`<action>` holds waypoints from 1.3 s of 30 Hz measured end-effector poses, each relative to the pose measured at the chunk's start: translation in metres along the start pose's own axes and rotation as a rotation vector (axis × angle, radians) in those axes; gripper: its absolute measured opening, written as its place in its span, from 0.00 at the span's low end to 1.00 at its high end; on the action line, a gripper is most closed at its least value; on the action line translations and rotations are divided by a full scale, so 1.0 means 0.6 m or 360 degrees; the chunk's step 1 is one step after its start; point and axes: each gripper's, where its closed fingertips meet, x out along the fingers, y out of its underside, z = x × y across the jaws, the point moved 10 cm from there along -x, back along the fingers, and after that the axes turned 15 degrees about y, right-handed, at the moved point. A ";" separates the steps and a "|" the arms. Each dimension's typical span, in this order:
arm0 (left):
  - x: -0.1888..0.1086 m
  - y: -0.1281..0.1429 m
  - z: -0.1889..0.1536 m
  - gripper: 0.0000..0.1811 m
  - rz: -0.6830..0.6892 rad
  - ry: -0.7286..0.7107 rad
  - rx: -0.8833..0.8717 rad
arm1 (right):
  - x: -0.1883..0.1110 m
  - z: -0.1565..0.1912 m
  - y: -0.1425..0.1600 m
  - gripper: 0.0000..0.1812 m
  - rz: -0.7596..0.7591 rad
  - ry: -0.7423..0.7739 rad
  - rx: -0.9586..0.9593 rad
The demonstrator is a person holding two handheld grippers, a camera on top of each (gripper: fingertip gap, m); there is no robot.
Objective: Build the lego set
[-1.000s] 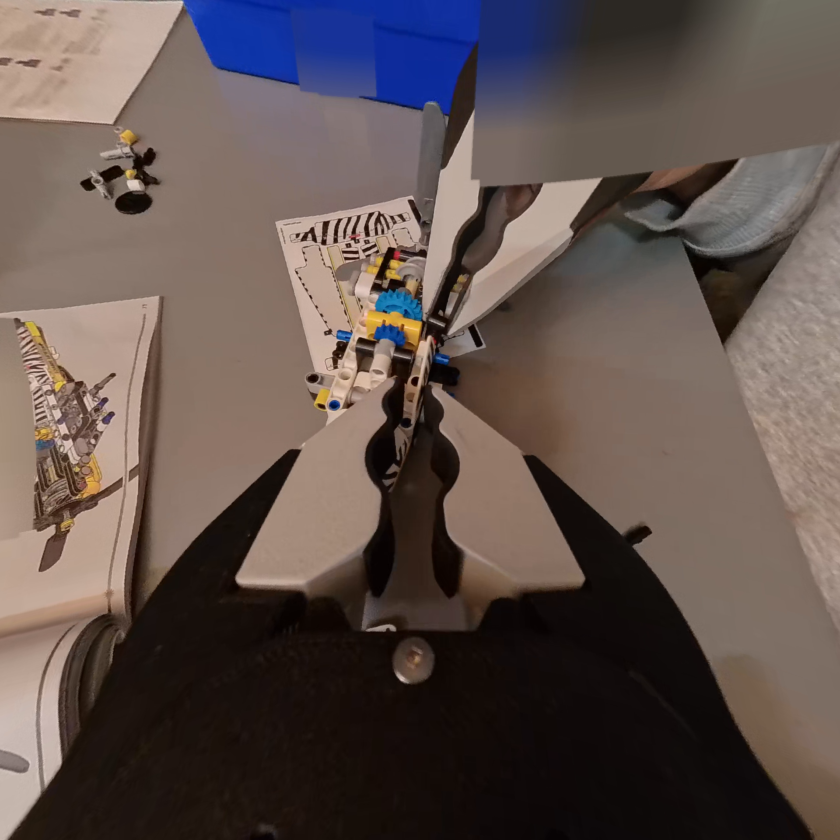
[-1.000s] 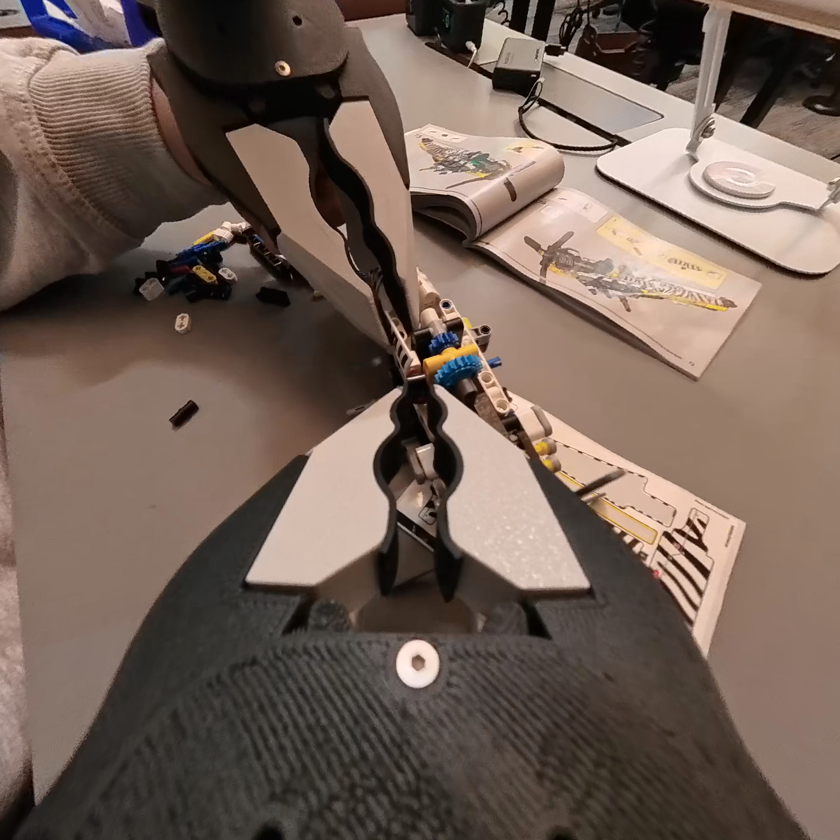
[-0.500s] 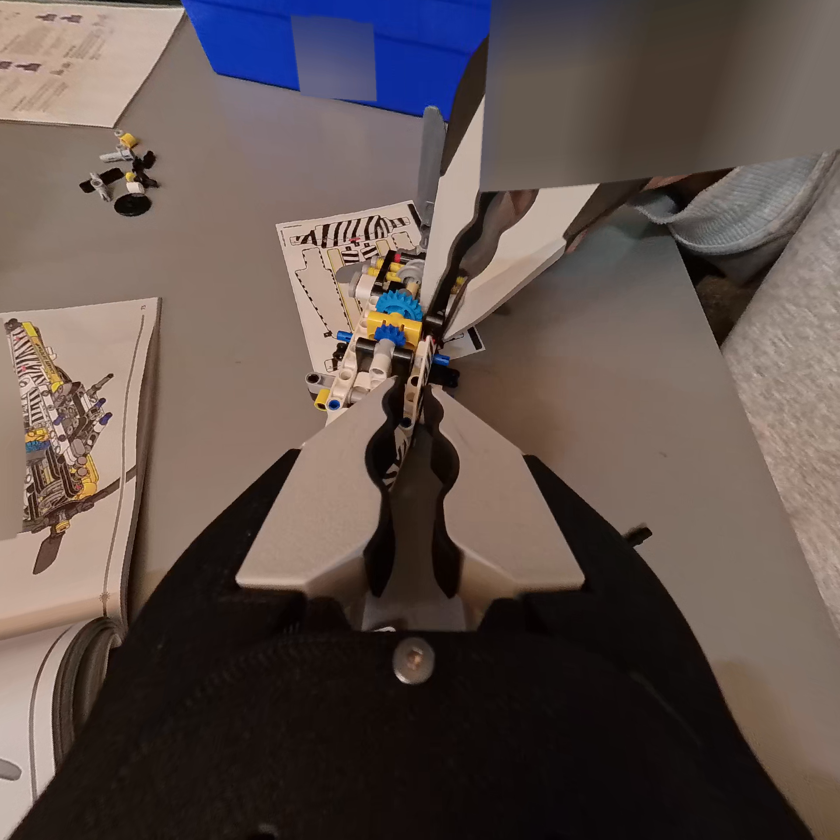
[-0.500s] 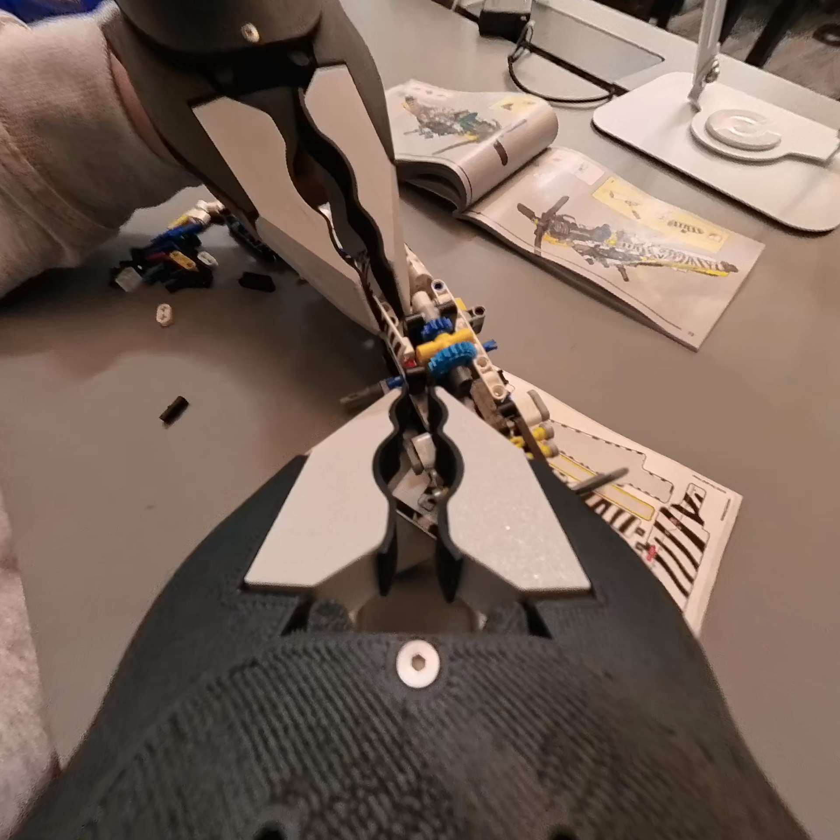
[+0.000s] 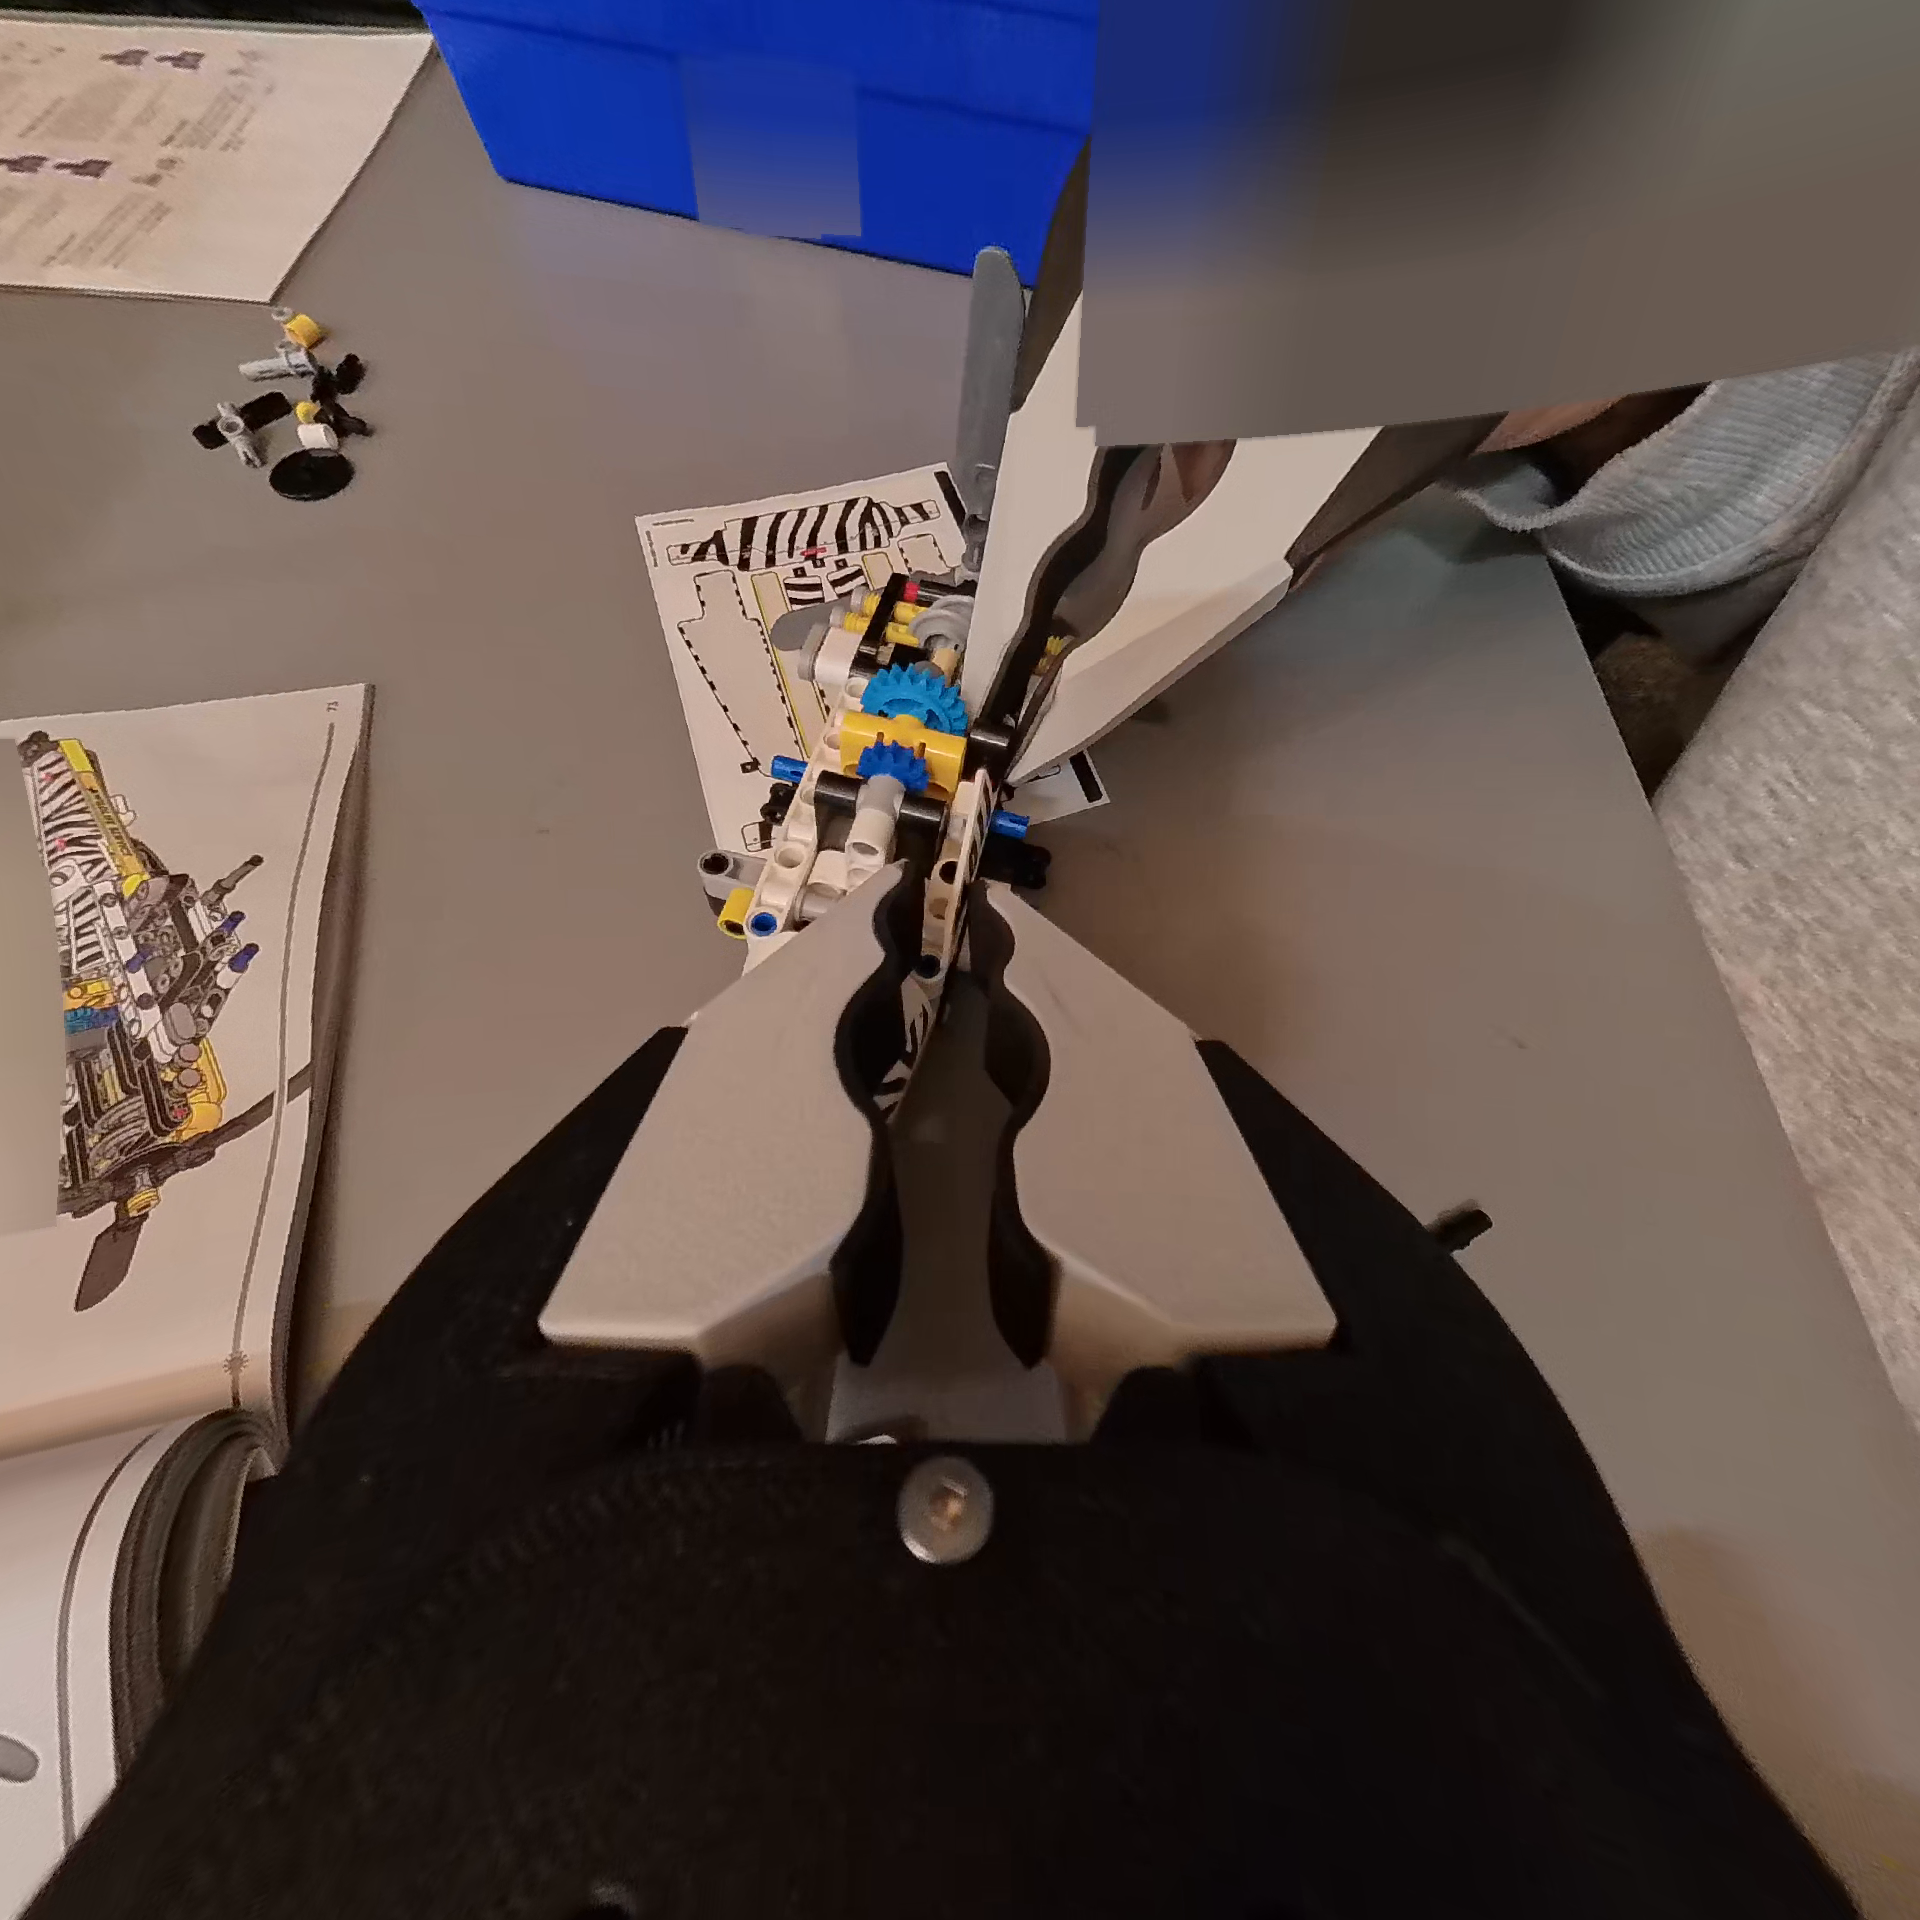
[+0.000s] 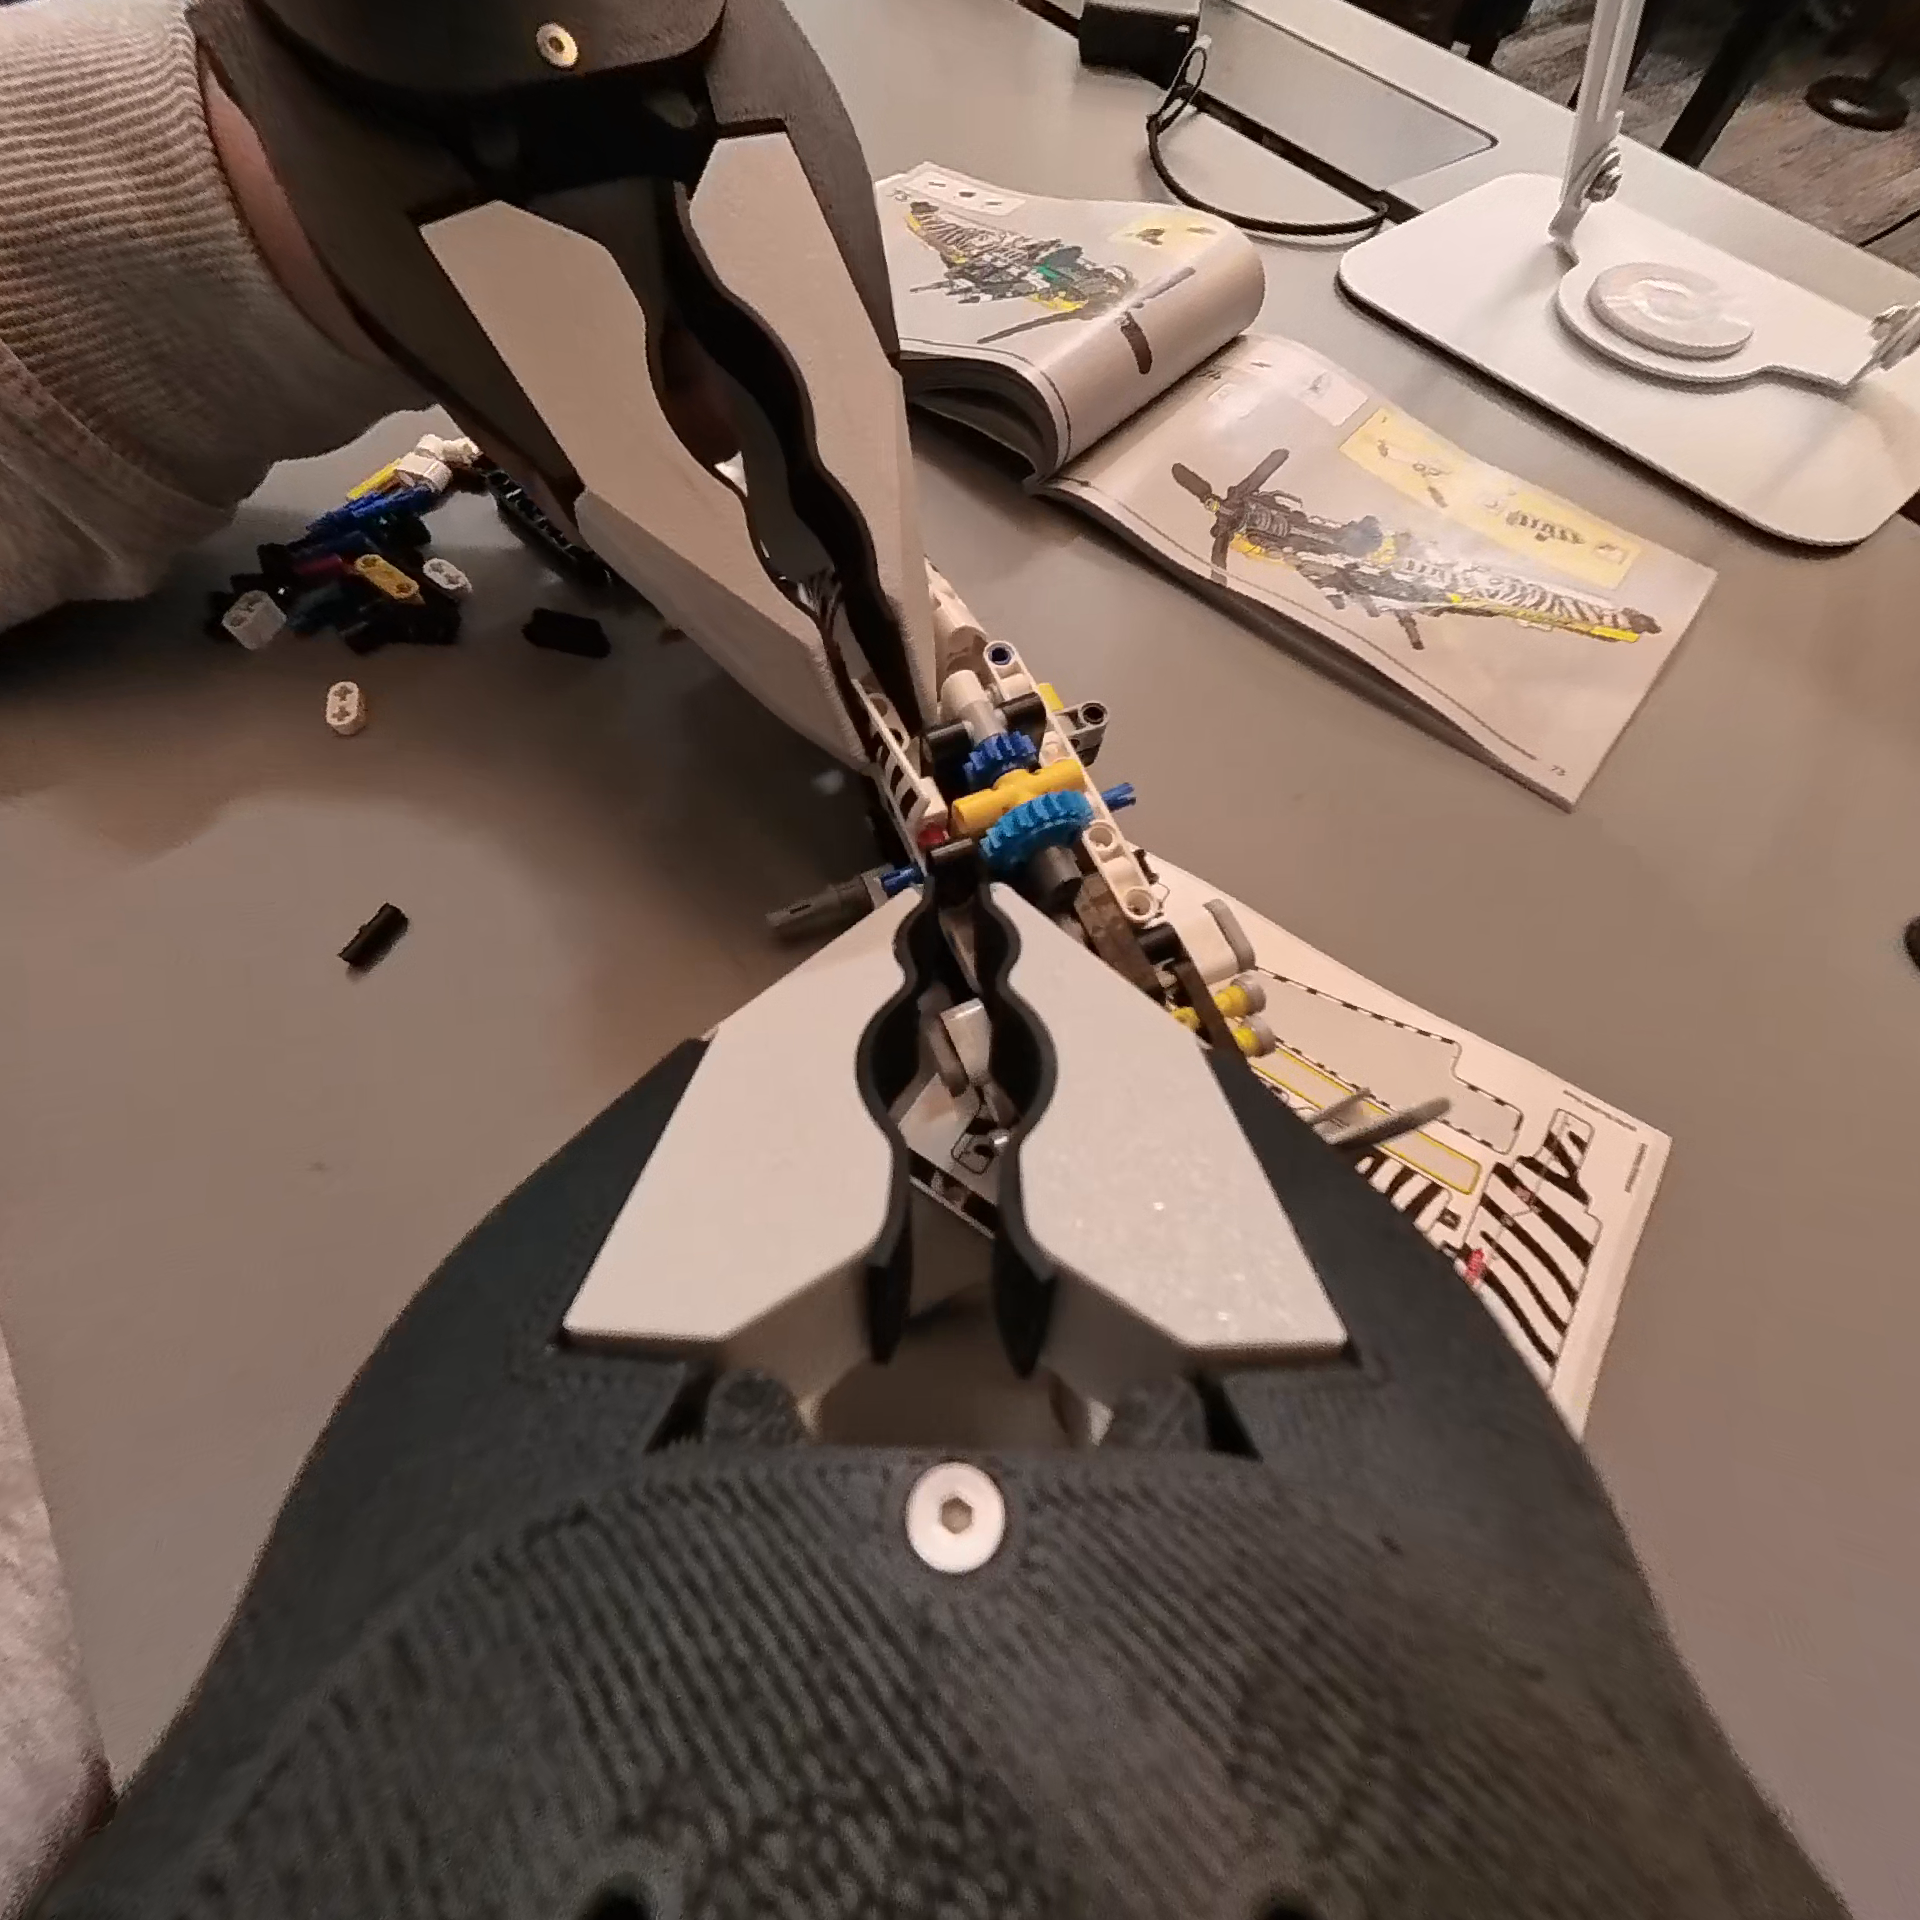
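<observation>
The Lego model lies low over the sticker sheet on the worktop, its long axis running between the 2 grippers — left gripper and right gripper each have jaws clenched on opposite ends, equally near.

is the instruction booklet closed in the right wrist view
No, the instruction booklet lies open on the grey table, with a picture of the finished model showing.

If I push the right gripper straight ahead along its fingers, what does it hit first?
The right gripper is already shut on the lego model, so it would press that model against the left gripper, clamped on its far end. Depth is hard to judge.
</observation>
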 end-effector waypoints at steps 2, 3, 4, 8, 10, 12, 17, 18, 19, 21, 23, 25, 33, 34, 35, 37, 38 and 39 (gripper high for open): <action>0.000 0.000 0.000 0.03 -0.0004 0.0003 -0.0003 | 0.000 0.000 0.000 0.02 -0.0005 0.0000 -0.0009; 0.000 0.000 0.001 0.03 -0.0005 0.0005 -0.0005 | 0.000 0.000 0.000 0.02 -0.0010 0.0001 -0.0017; 0.000 0.000 0.001 0.03 -0.0008 0.0005 -0.0007 | 0.000 0.000 0.001 0.02 -0.0014 0.0003 -0.0021; 0.000 0.000 0.003 0.03 -0.0022 0.0010 -0.0026 | 0.001 0.000 0.001 0.02 -0.0019 0.0019 -0.0007; 0.000 0.000 0.003 0.03 -0.0019 0.0016 -0.0025 | 0.001 0.000 0.001 0.02 -0.0018 0.0019 -0.0019; 0.000 -0.001 0.002 0.03 -0.0015 0.0028 -0.0026 | 0.000 0.000 0.000 0.02 -0.0015 0.0010 -0.0033; -0.001 -0.001 0.004 0.03 -0.0014 0.0051 -0.0031 | 0.001 0.001 0.000 0.02 -0.0013 0.0010 -0.0030; -0.001 -0.001 0.004 0.02 -0.0014 0.0051 -0.0028 | 0.001 0.001 0.000 0.02 -0.0011 0.0016 -0.0030; -0.001 -0.001 0.004 0.02 -0.0016 0.0055 -0.0031 | 0.001 0.001 0.000 0.02 -0.0007 0.0020 -0.0031; -0.001 -0.001 0.005 0.02 -0.0025 0.0063 -0.0041 | 0.001 0.002 -0.002 0.02 0.0005 0.0028 -0.0024; -0.001 -0.001 0.006 0.02 -0.0034 0.0073 -0.0049 | 0.001 0.004 -0.003 0.02 0.0013 0.0037 -0.0037; 0.000 -0.001 0.006 0.02 -0.0037 0.0083 -0.0054 | 0.001 0.005 -0.004 0.02 0.0018 0.0041 -0.0055; -0.001 -0.001 0.008 0.02 -0.0050 0.0093 -0.0070 | 0.001 0.005 -0.005 0.02 0.0009 0.0046 -0.0094; -0.001 -0.001 0.008 0.02 -0.0050 0.0092 -0.0069 | 0.001 0.006 -0.005 0.02 0.0009 0.0057 -0.0106; -0.001 -0.002 0.008 0.02 -0.0047 0.0087 -0.0067 | 0.001 0.006 -0.005 0.02 0.0006 0.0063 -0.0111; 0.000 -0.003 0.009 0.02 -0.0049 0.0062 -0.0062 | 0.002 0.004 -0.004 0.02 -0.0009 0.0067 -0.0106; 0.000 -0.003 0.008 0.02 -0.0051 0.0048 -0.0056 | 0.002 0.003 -0.003 0.02 -0.0019 0.0067 -0.0106; 0.001 -0.002 0.007 0.03 -0.0053 0.0033 -0.0049 | 0.002 0.003 -0.002 0.02 -0.0027 0.0064 -0.0103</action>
